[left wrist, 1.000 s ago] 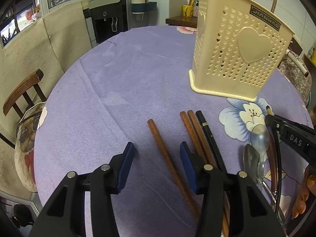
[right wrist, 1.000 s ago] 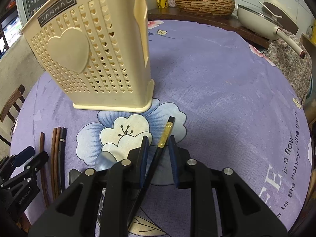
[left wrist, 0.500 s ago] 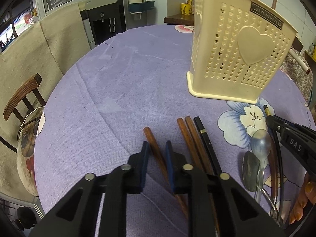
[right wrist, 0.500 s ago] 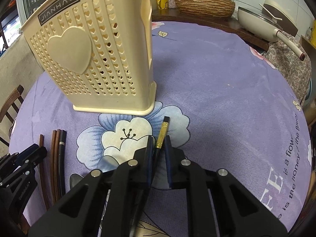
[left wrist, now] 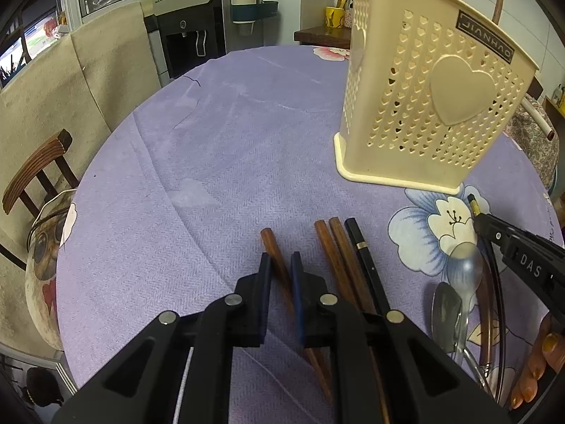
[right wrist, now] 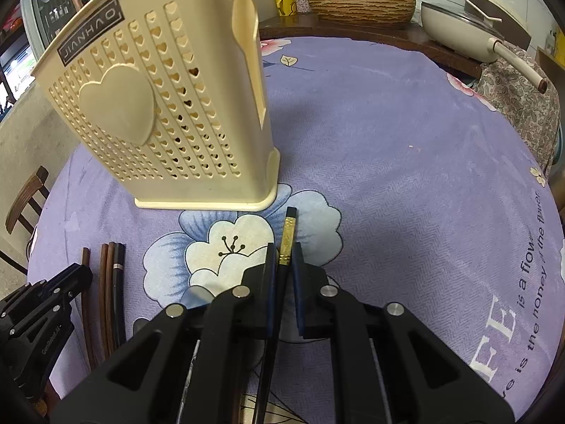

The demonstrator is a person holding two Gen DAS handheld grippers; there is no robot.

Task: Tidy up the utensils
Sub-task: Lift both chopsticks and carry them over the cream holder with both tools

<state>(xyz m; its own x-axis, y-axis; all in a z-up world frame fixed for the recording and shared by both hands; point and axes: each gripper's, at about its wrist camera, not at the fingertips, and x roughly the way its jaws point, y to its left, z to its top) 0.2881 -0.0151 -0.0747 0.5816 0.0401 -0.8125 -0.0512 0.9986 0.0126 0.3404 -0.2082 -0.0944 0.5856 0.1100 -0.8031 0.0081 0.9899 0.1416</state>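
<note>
**Chopsticks pinched in both grippers beside the cream holder**

Chopsticks lie in a row on the purple floral cloth of the worktop (left wrist: 247,134), in front of the perforated cream utensil holder (left wrist: 423,106), which stands upright with a raised heart on its side. The left gripper (left wrist: 280,268) has just closed its jaws and now pinches the lone brown chopstick (left wrist: 273,247), the leftmost of the row. Just to its right lie two more brown chopsticks (left wrist: 335,247) touching each other, and a black chopstick with a thin band (left wrist: 360,243) next to them. Further right, two spoons (left wrist: 459,282) rest on the cloth near the other gripper.

The right gripper (right wrist: 282,261) has likewise just closed and clamps a black chopstick with a gold band (right wrist: 287,236), whose tip points toward the holder's base, near it but not touching.
</note>
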